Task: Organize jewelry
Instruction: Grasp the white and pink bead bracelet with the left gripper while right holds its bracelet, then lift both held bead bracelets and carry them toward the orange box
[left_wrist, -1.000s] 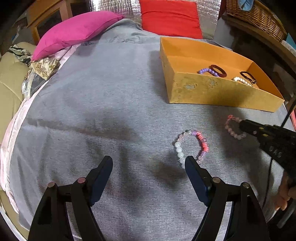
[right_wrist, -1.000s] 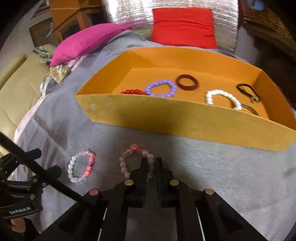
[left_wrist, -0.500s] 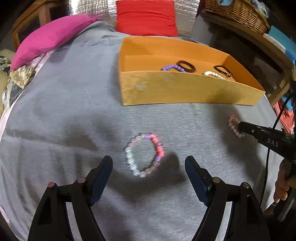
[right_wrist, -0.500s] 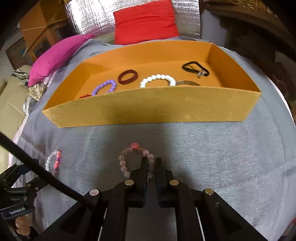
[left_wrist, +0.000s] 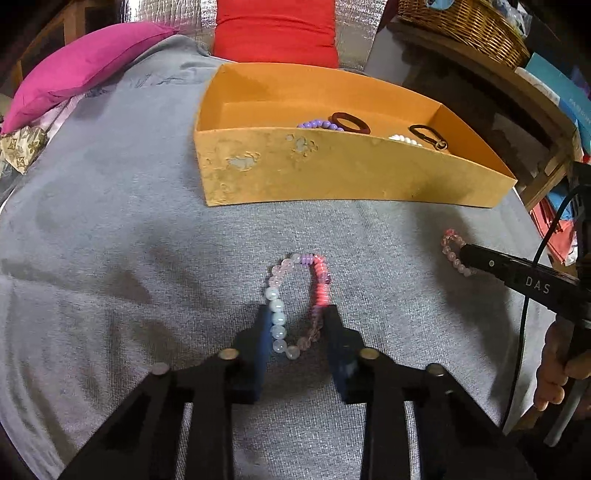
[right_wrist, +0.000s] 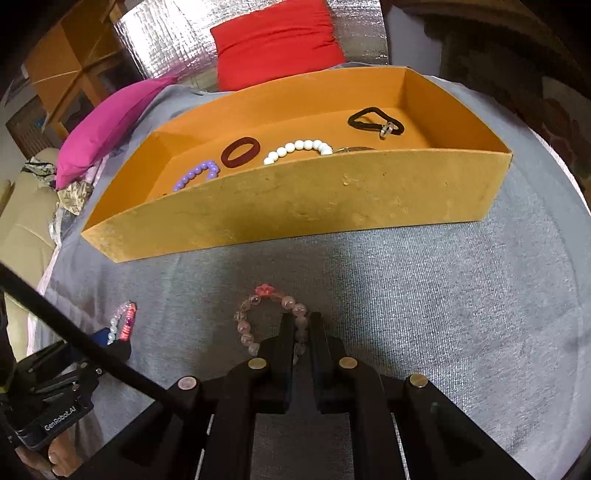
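Observation:
A multicoloured bead bracelet (left_wrist: 295, 301) of white, pink and purple beads lies on the grey cloth. My left gripper (left_wrist: 297, 314) has closed in around it, one finger on each side, touching its beads. My right gripper (right_wrist: 301, 325) is shut on the right side of a pale pink bead bracelet (right_wrist: 258, 314), which rests on the cloth; it also shows in the left wrist view (left_wrist: 452, 251). The orange box (right_wrist: 295, 206) stands beyond both, holding a purple bracelet (right_wrist: 197, 173), a dark red ring band (right_wrist: 240, 152), a white bead bracelet (right_wrist: 297, 149) and a black hair tie (right_wrist: 373, 120).
A magenta pillow (left_wrist: 81, 70) and a red cushion (left_wrist: 275, 29) lie at the far end of the cloth. A wicker basket (left_wrist: 461, 29) sits on a wooden shelf at the right. The cloth drops off at the left and right edges.
My left gripper moved forward over the multicoloured bracelet and its fingers closed from wide open to both sides of it. My right gripper stayed shut on the pink bracelet.

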